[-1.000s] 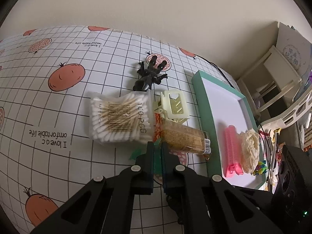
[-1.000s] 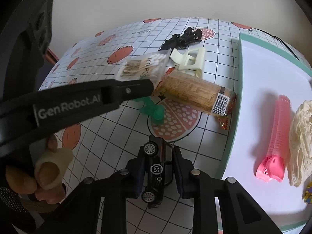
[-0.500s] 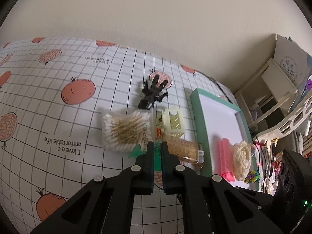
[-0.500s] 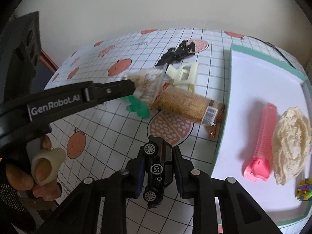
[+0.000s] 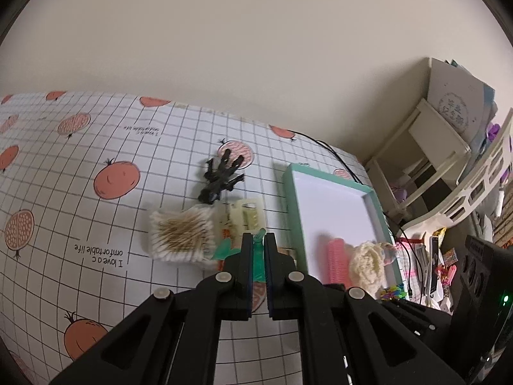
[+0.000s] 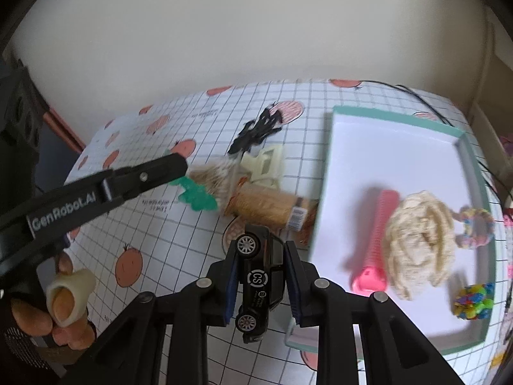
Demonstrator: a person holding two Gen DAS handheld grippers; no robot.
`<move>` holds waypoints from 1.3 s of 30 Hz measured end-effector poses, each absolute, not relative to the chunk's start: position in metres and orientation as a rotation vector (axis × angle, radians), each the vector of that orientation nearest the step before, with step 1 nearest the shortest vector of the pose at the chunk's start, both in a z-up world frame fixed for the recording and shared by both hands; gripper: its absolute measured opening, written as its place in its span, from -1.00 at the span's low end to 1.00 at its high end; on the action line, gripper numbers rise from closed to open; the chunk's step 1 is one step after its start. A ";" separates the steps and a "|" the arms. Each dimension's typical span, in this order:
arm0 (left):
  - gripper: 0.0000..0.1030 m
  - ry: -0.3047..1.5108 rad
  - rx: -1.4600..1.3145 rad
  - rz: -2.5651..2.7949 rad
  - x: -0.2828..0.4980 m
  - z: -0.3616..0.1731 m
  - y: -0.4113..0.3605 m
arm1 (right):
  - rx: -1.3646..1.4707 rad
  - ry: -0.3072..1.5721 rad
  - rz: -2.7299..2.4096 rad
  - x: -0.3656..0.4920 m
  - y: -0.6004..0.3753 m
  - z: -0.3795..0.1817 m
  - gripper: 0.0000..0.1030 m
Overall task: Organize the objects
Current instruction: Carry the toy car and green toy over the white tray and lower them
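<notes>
Both held toys (image 6: 259, 276) now higher.

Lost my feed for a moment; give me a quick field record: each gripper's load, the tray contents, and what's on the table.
left gripper: shut on green toy
right gripper: shut on black toy car
tray: pink hair roller, cream knit item, colourful items
table: cotton swabs, cream hair claw, black toy figure, snack pack

The tablecloth (image 5: 80, 224) was white, gridded, with orange fruit prints. The tray (image 6: 330, 173) had a teal rim. The toy car (image 6: 261, 276) was black; the hair roller (image 6: 378, 234), pink.
</notes>
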State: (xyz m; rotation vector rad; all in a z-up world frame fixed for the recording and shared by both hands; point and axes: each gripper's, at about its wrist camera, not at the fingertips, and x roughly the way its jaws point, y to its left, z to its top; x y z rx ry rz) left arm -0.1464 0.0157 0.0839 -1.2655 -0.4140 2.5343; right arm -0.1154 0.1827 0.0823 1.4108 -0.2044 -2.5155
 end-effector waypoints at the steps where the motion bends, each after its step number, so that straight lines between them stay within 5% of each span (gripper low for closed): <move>1: -0.88 -0.409 -1.261 2.531 -0.145 0.086 0.018 | 1.406 -0.209 -2.526 -0.114 0.186 0.085 -0.46; 39: -0.88 -0.124 -1.305 2.264 -0.123 0.076 0.165 | 1.532 -0.476 -2.820 -0.101 0.357 0.080 -0.46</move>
